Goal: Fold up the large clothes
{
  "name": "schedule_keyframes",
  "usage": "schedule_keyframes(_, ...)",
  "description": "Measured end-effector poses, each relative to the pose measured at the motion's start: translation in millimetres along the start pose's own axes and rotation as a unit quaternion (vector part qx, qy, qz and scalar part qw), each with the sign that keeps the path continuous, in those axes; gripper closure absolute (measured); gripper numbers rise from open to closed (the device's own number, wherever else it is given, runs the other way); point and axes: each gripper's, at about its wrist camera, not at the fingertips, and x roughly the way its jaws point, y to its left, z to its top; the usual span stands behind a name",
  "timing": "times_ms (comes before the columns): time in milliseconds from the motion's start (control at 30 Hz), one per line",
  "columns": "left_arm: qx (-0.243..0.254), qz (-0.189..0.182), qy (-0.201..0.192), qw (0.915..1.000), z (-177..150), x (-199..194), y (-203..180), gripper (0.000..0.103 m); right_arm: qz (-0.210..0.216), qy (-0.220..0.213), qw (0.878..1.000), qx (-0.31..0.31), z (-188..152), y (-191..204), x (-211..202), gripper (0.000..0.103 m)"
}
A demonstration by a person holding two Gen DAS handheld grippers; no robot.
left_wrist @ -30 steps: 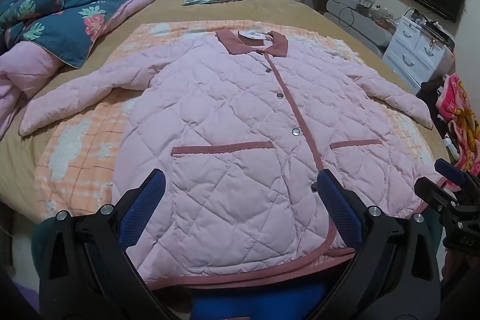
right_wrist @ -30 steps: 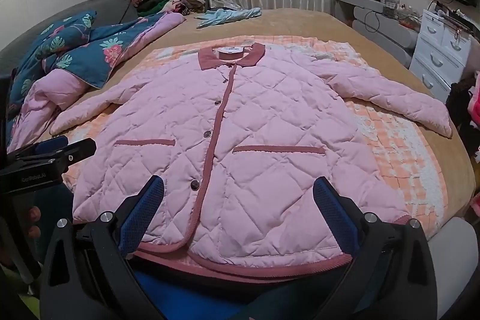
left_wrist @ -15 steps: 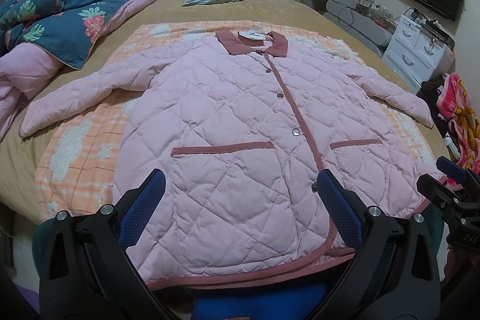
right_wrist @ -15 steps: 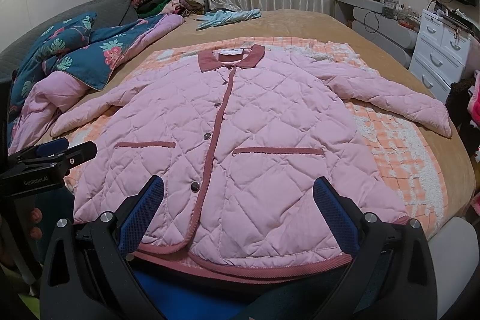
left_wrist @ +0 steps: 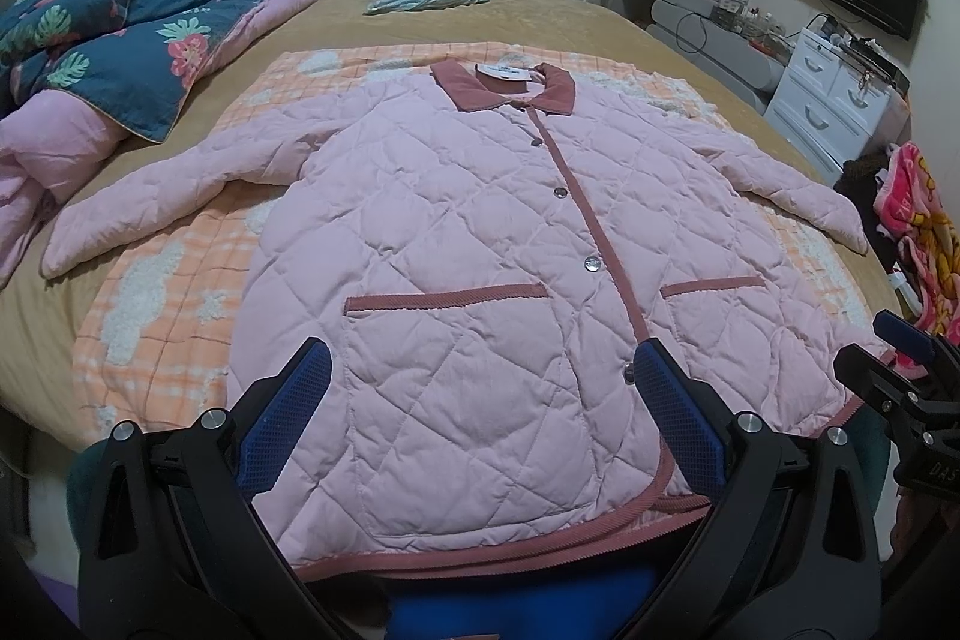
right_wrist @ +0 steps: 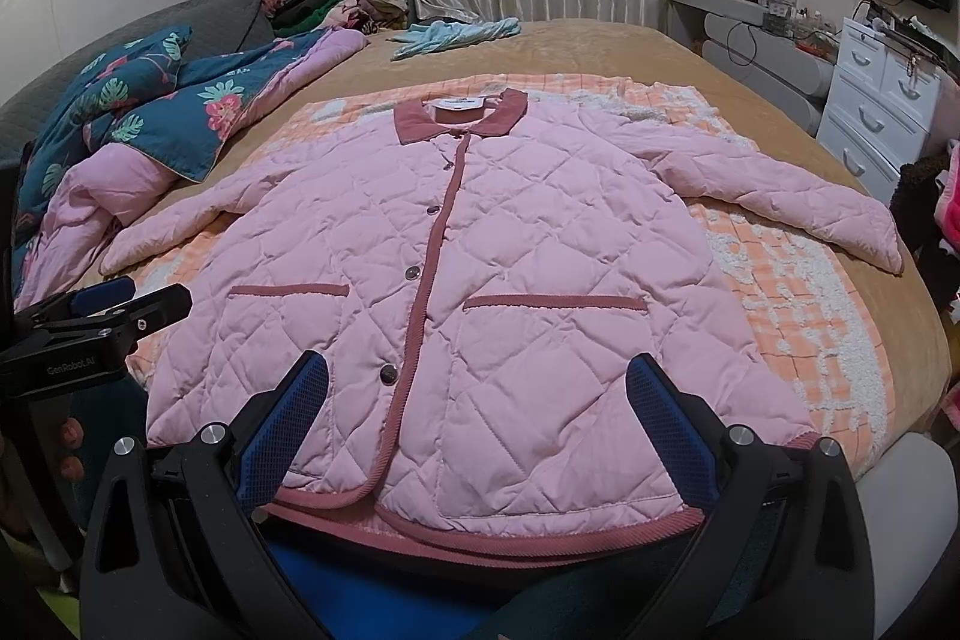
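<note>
Fingers of the left gripper (left_wrist: 480,412) stand spread wide with nothing between them, poised over the near hem of the pink quilted jacket (left_wrist: 468,244). The right gripper (right_wrist: 477,415) is just as wide apart and empty, near the same hem. Buttoned, the jacket lies flat, sleeves out left and right, on an orange checked blanket (right_wrist: 798,304) across the bed (left_wrist: 540,22).
</note>
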Motion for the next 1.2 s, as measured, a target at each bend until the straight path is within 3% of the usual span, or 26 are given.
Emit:
schedule_keyframes(733,-0.001,0.002,0.003,1.0000,9,-3,1,0.008,-0.001,0.007,1.000,0.002,3,-2,4,0.004)
schedule_keyframes(1200,-0.003,0.012,0.001,0.9999,40,26,15,0.008,-0.014,0.014,1.000,-0.002,43,-6,29,0.004)
